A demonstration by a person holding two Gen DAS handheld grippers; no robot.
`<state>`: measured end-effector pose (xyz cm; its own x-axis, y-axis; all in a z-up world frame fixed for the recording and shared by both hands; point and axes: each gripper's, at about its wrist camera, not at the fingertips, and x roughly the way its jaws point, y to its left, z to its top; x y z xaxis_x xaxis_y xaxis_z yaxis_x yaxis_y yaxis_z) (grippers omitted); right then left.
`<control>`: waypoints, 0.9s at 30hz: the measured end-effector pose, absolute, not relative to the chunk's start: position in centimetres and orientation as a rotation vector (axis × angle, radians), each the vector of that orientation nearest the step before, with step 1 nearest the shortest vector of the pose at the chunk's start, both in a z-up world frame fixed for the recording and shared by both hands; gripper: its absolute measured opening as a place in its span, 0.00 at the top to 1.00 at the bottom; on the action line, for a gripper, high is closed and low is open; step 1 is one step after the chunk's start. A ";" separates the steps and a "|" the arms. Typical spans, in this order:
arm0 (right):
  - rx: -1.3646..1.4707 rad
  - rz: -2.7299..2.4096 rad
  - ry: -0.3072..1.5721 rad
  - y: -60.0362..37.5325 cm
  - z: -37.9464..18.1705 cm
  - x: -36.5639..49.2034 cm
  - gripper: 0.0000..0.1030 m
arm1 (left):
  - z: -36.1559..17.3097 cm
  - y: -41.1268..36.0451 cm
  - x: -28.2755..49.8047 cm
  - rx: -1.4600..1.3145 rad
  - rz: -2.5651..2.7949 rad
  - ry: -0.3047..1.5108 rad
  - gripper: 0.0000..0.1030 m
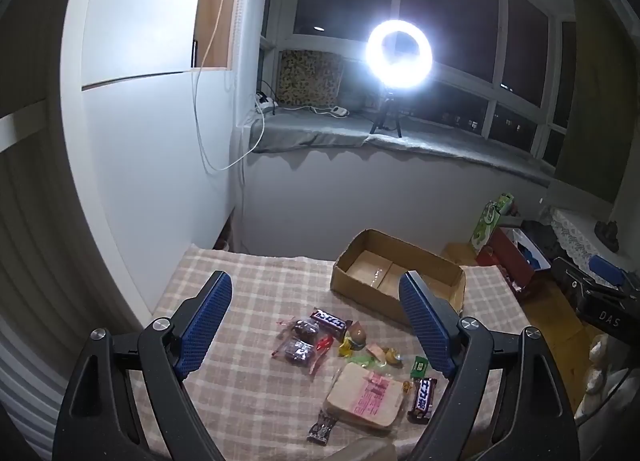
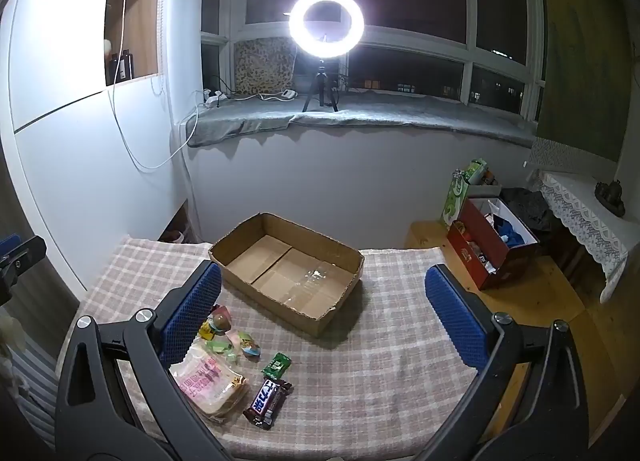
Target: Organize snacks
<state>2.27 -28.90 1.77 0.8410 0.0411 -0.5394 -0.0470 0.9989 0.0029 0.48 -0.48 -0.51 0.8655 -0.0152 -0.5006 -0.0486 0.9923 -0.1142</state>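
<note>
An open empty cardboard box point(image 1: 434, 261) point(image 2: 240, 245) sits at the far side of a checked tablecloth point(image 1: 248, 389) point(image 2: 380, 361). Loose snacks lie in front of it: a packet of sliced bread point(image 1: 366, 397) point(image 2: 208, 385), two dark chocolate bars point(image 1: 330, 321) point(image 1: 423, 401) point(image 2: 266, 405), a small green packet point(image 1: 419, 367) point(image 2: 276, 365), two packets of dark fruit point(image 1: 298, 341), and several small sweets point(image 1: 360, 341) point(image 2: 236, 341). My left gripper point(image 1: 316, 289) is open and empty, above the snacks. My right gripper point(image 2: 324, 277) is open and empty, above the table by the box.
A bright ring light point(image 2: 326, 23) on a tripod stands on the windowsill. A red box point(image 2: 492, 245) and green carton point(image 2: 460, 189) sit on a wooden surface at the right. A white wardrobe point(image 1: 152, 141) stands left. The right gripper's body point(image 1: 600, 301) shows at the right edge.
</note>
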 end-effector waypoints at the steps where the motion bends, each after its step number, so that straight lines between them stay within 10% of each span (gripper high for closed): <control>1: -0.011 0.046 0.570 -28.9 1.8 2.3 0.00 | -0.5 -0.5 0.5 -0.126 0.018 0.524 0.17; 27: -0.005 0.047 0.575 -28.9 1.7 2.4 0.00 | -0.3 -0.3 0.8 -0.131 0.012 0.517 0.17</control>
<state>2.43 -28.93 1.70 0.8382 0.0428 -0.5436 -0.0457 0.9989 0.0081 0.79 -0.31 -0.29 0.8695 -0.0219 -0.4934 -0.0442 0.9916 -0.1218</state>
